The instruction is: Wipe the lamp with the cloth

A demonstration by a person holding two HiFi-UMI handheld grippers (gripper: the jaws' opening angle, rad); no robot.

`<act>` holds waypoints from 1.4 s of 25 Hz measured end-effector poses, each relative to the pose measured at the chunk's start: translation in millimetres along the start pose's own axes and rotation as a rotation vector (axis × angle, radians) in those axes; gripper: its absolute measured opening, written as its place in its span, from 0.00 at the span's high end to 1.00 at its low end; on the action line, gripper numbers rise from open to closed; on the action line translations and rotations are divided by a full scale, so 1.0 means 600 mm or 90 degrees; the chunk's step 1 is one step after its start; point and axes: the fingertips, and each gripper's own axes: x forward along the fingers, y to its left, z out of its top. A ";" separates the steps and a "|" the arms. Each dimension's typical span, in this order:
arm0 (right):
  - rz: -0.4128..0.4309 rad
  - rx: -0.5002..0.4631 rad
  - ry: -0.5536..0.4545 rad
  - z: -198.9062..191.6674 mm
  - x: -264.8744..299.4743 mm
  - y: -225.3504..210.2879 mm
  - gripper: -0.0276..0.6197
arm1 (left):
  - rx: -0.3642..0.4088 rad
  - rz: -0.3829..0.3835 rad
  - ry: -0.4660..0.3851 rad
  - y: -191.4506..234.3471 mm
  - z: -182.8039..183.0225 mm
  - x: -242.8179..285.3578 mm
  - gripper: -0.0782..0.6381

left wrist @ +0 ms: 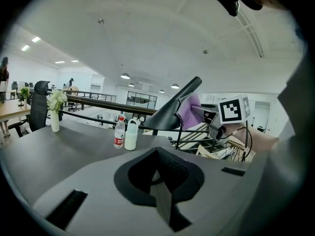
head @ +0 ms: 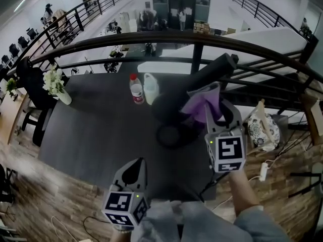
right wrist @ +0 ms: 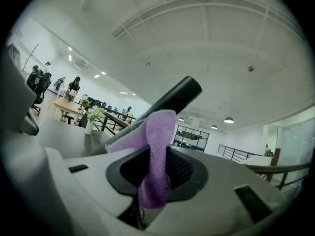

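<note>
A black lamp point(head: 212, 72) with a long cone shade leans over its ring base point(head: 171, 135) on the dark table point(head: 96, 130). My right gripper point(head: 214, 102) is shut on a purple cloth point(head: 204, 105), which lies against the shade's underside. In the right gripper view the cloth point(right wrist: 157, 151) hangs between the jaws of the gripper point(right wrist: 152, 181) and drapes onto the lamp point(right wrist: 172, 100). My left gripper point(head: 135, 165) hovers low over the table's front edge, shut with nothing in it. The left gripper view shows its closed jaws, with the lamp point(left wrist: 172, 109) and cloth point(left wrist: 189, 109) beyond.
A water bottle point(head: 136, 89) and a white jug point(head: 150, 88) stand just left of the lamp. A vase of white flowers point(head: 55, 84) sits at the table's far left corner. A black railing point(head: 202, 39) curves behind. A bag point(head: 262, 127) and power strip point(head: 263, 171) lie on the floor to the right.
</note>
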 end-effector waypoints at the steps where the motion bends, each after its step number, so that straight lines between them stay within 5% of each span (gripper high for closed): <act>1: 0.001 0.006 0.006 -0.007 0.001 0.000 0.82 | -0.002 -0.002 0.003 -0.001 -0.003 0.001 0.88; 35: 0.068 0.107 0.232 -0.307 0.007 0.117 0.82 | -0.002 -0.001 0.067 -0.006 -0.044 0.024 0.88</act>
